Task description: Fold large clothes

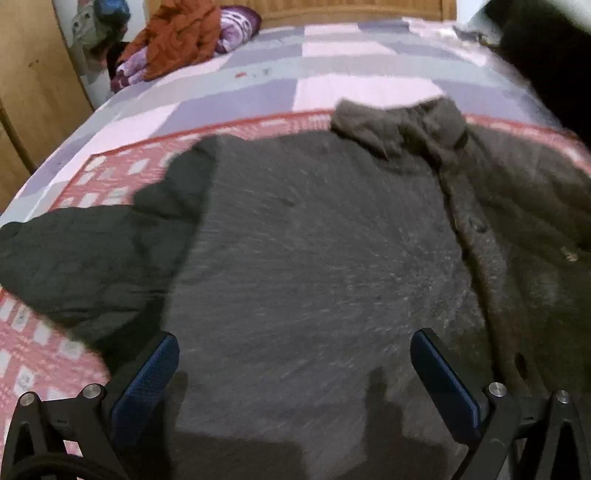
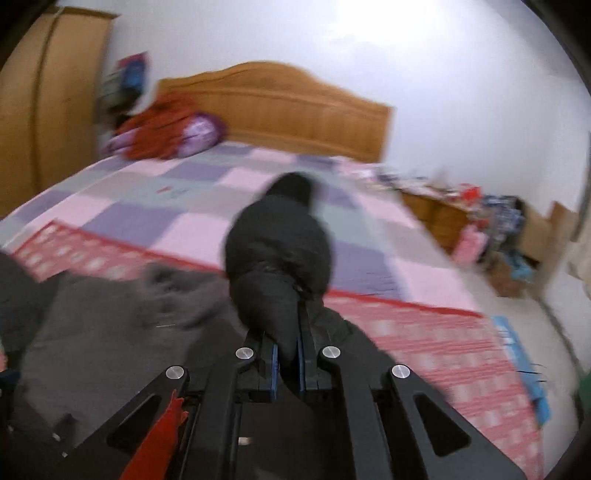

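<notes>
Both views are dim indoor pictures with a cool cast and heavy fisheye bending, so the bed [image 1: 351, 85] curves upward toward the frame edges. In the left wrist view motion blur streaks outward across the grey coat [image 1: 314, 240], strongest at centre and lower right; the left tool [image 1: 295, 354] stays fairly sharp, and its two fingers cast dark shadows on the fabric along the bottom edge. In the right wrist view a bright glare washes out the white wall [image 2: 388, 33] at the upper centre. Everything there is smeared, especially the headboard [image 2: 280, 107] and clutter at the right, and black vignetting fills the corners.
</notes>
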Tool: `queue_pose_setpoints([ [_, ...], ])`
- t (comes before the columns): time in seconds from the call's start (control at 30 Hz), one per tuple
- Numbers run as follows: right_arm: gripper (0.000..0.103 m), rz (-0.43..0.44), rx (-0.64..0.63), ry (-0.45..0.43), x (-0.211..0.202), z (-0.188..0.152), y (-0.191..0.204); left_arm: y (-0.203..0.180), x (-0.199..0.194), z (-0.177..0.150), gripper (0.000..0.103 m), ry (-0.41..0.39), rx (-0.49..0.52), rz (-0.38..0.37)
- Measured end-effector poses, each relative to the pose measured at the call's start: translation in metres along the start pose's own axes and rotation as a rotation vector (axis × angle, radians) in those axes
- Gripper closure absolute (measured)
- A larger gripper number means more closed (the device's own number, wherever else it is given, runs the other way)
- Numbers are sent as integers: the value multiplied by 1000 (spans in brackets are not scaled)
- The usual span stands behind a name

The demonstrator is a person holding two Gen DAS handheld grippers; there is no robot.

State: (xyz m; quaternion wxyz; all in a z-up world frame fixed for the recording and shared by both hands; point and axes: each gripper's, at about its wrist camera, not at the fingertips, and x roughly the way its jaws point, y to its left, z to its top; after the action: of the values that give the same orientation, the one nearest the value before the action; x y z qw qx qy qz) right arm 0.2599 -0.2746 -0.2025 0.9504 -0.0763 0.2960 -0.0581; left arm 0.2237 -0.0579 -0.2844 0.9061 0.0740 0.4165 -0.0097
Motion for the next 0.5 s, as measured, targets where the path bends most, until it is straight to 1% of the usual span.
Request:
queue_pose_setpoints([
  [0.07,96,48,-34,13,8,-5,44,15,-15,-6,0,-11,-3,-5],
  [0.13,96,100,-57,47,19,-11,86,27,-25,-14,0,-17,4,-2],
  [0.23,96,142,-95,75,31,-20,125,43,-35,-24,0,-13,12,-4],
  [0.37,96,167,-121,118,49,-33,156,63,-38,-34,0,2,-3,1],
  [0.47,95,181,-120,147,62,-40,172,74,-37,-39,0,18,-27,10],
  [0.5,95,188,-118,153,66,-42,171,78,-37,-41,0,20,-38,11],
])
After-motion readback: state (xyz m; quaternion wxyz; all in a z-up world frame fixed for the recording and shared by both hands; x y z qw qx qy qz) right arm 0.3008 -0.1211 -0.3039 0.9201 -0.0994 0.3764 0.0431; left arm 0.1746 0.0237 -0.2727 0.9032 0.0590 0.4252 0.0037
